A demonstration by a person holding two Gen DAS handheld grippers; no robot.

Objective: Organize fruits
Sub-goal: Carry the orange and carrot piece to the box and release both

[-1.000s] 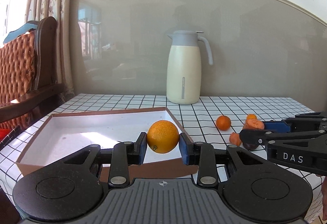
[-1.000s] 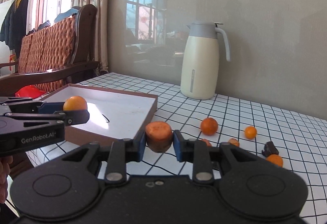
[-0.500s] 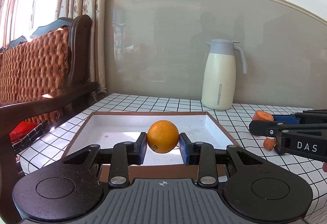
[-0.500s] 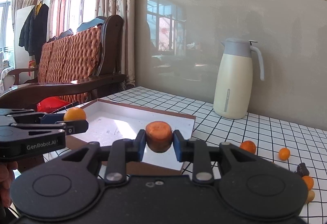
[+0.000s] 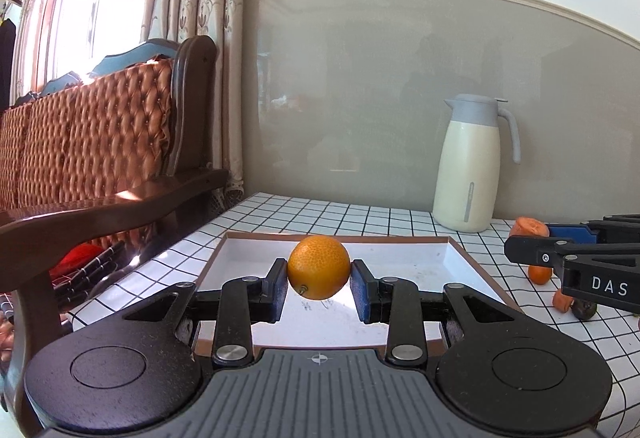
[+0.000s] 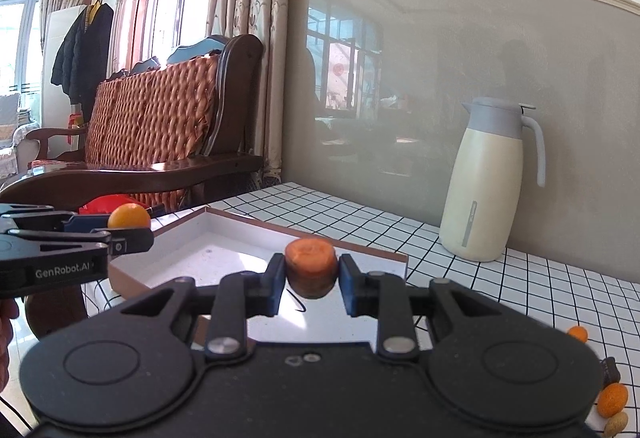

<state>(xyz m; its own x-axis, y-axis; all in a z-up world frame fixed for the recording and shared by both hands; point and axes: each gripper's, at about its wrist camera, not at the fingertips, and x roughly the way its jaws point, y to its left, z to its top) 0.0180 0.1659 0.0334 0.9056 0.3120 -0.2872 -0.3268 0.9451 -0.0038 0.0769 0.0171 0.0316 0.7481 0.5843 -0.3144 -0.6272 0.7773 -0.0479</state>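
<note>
My left gripper (image 5: 319,278) is shut on a round orange (image 5: 319,267), held above the white box with a brown rim (image 5: 472,258). My right gripper (image 6: 311,278) is shut on a stubby carrot piece (image 6: 310,267) over the same box (image 6: 384,256). In the left wrist view the right gripper (image 5: 524,234) enters from the right with the carrot piece (image 5: 528,227). In the right wrist view the left gripper (image 6: 128,228) comes in from the left, carrying the orange (image 6: 129,217). Loose small oranges (image 5: 539,274) (image 6: 612,400) lie on the checked tablecloth.
A cream thermos jug (image 5: 471,164) stands at the back of the table by the grey wall. A wooden armchair with an orange quilted cushion (image 5: 92,146) stands left of the table. A dark fruit (image 6: 610,368) and a peanut (image 6: 614,428) lie at the right edge.
Both grippers have swung to the left with their loads; the box now lies straight ahead of them and the scattered fruit has slid toward the right edge. Both grips are unchanged.
</note>
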